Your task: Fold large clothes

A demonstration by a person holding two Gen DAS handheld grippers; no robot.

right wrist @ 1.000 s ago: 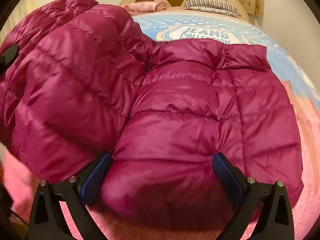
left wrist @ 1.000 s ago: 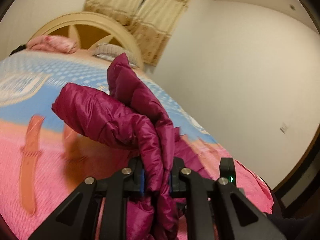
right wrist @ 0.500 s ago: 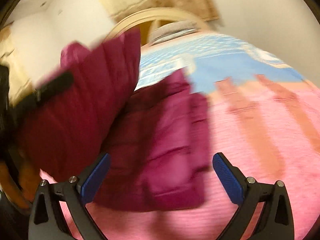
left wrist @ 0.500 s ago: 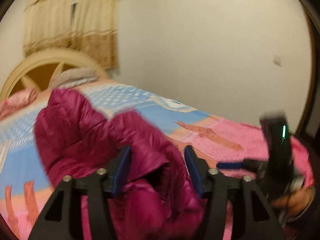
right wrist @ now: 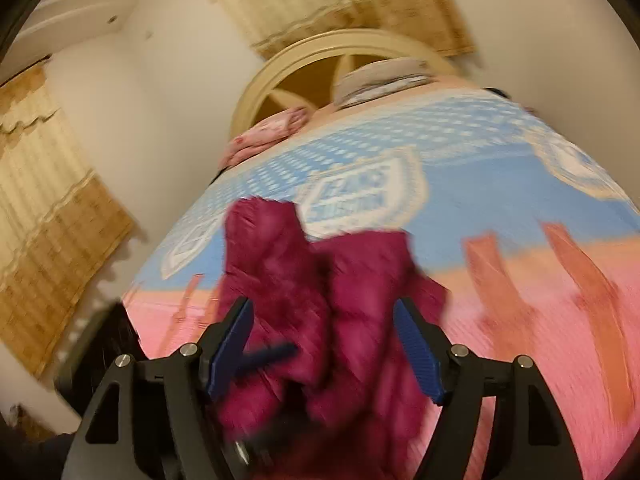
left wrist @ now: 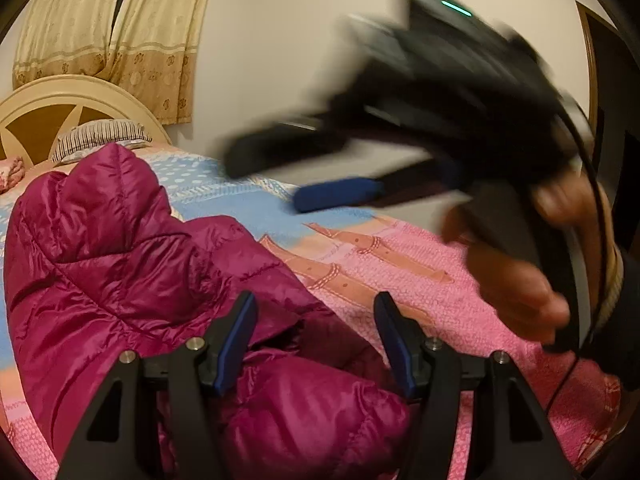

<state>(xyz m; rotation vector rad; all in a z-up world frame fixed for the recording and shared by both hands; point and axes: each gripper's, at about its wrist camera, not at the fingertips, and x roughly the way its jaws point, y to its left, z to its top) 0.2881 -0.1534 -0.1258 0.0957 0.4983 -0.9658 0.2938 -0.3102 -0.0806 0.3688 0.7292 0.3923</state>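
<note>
A magenta puffer jacket (left wrist: 132,280) lies bunched on the bed, and shows blurred in the right wrist view (right wrist: 320,320). My left gripper (left wrist: 314,340) is open just above the jacket's near folds, holding nothing. My right gripper (right wrist: 326,348) is open and empty, raised above the jacket. It also shows in the left wrist view (left wrist: 304,176) as a blurred black body in a hand at the upper right, its blue pads apart. A blurred blue pad of the left gripper (right wrist: 272,354) shows low in the right wrist view.
The bed has a pink and blue patterned cover (left wrist: 400,264), a cream arched headboard (left wrist: 48,108) and pillows (left wrist: 100,140) at its far end. Beige curtains (left wrist: 116,32) hang behind. A white wall (left wrist: 300,40) runs along the bed's right side.
My left gripper has opened and let go of the jacket, which has dropped onto the bed. My right gripper has lifted up and away from the jacket and swung in front of the left camera.
</note>
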